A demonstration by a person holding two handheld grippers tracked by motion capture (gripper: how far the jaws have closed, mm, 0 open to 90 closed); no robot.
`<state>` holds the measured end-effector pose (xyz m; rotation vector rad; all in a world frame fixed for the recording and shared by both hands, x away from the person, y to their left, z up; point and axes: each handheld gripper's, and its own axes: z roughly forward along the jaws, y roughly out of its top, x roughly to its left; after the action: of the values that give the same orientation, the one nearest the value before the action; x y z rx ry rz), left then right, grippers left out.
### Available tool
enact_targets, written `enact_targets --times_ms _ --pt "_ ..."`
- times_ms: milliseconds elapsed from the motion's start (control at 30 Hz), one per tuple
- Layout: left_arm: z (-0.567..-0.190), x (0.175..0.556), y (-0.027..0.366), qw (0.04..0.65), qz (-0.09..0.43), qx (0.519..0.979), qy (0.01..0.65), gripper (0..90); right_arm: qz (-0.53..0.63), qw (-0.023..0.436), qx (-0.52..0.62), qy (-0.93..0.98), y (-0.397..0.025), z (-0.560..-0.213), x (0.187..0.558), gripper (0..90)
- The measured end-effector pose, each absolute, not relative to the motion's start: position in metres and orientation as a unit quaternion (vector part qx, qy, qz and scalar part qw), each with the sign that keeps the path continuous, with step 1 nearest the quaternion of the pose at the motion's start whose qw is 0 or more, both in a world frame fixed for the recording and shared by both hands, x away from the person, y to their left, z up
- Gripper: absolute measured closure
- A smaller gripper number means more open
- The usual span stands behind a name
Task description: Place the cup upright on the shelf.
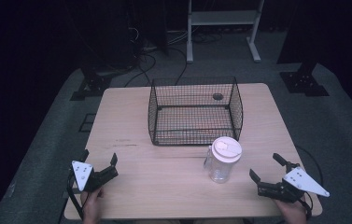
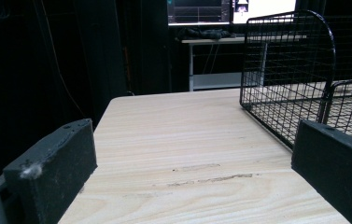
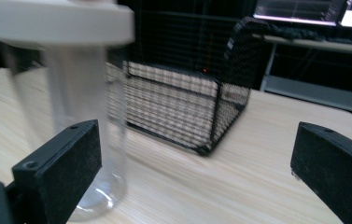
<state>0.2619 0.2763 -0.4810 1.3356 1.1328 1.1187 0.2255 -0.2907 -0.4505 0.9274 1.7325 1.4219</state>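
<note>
A clear plastic cup with a white lid stands upright on the wooden table, just in front of a black wire basket. My right gripper hovers open to the right of the cup, apart from it; in the right gripper view the cup rises close by, past the left jaw. My left gripper is open near the table's front left corner, with nothing between its jaws. The basket stands ahead of it to the right.
The basket looks empty and sits mid-table toward the back. A small dark round hole marks the tabletop behind it. Beyond the table are a white stand, cables and dark equipment on grey floor.
</note>
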Motion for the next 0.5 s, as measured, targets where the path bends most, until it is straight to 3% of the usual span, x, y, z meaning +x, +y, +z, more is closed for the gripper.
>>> enact_targets --times_ms 500 --pt "-0.481 0.262 0.277 0.507 0.464 0.554 0.471 0.0 0.572 0.332 0.301 0.687 -0.257 -0.430 0.217 1.1"
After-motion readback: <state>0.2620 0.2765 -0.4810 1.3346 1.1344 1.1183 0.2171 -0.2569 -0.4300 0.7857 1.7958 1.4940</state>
